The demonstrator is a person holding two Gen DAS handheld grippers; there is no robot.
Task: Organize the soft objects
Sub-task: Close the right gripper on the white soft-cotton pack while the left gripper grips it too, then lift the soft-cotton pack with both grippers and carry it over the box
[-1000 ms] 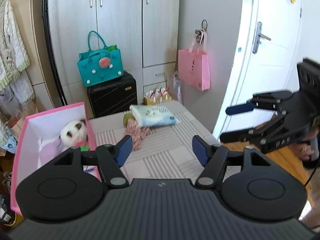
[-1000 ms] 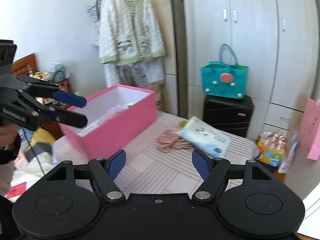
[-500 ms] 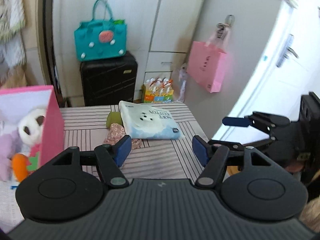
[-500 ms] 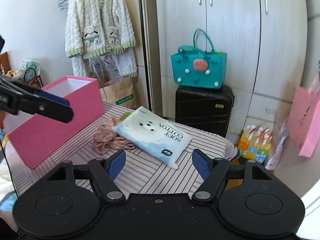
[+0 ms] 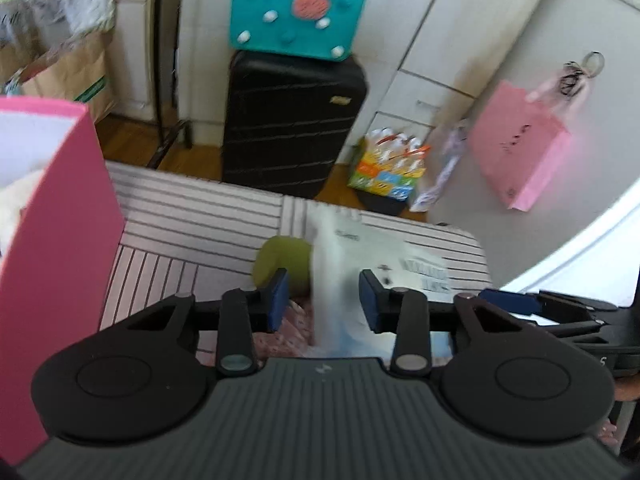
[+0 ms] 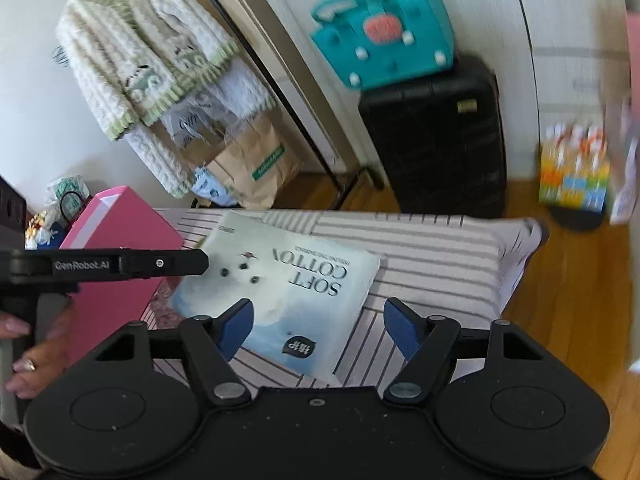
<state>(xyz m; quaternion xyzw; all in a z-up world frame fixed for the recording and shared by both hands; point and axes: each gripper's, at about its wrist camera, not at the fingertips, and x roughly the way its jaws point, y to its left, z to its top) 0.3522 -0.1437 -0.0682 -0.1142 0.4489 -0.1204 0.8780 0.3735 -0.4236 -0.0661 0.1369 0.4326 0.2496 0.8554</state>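
Observation:
A white and blue "SOFT COTTON" tissue pack [image 6: 280, 292] lies on the striped table [image 6: 432, 256]. An olive-green soft ball [image 5: 280, 264] and a pink floral cloth [image 5: 296, 320] lie against the pack's left side. My left gripper [image 5: 322, 304] hangs low over the pack's left edge [image 5: 332, 276]. Its jaws are closing with that edge between them, and the pads stand clear of it. My right gripper [image 6: 318, 330] straddles the pack's near corner, wide, its jaws closing slightly. The pink box [image 5: 60, 240] stands at the left with a white plush [image 5: 12, 200] inside.
Past the table's far edge stand a black suitcase [image 5: 292, 120] with a teal bag [image 5: 296, 12] on top, a drinks carton [image 5: 388, 168] and a pink paper bag [image 5: 516, 148]. A cardigan [image 6: 140, 52] hangs on a rack over brown paper bags [image 6: 256, 160]. A hand [image 6: 24, 344] holds the left gripper.
Both grippers have come down and forward onto the tissue pack, rolling as they went. The left jaws have narrowed around the pack's left edge. The right jaws stay wide.

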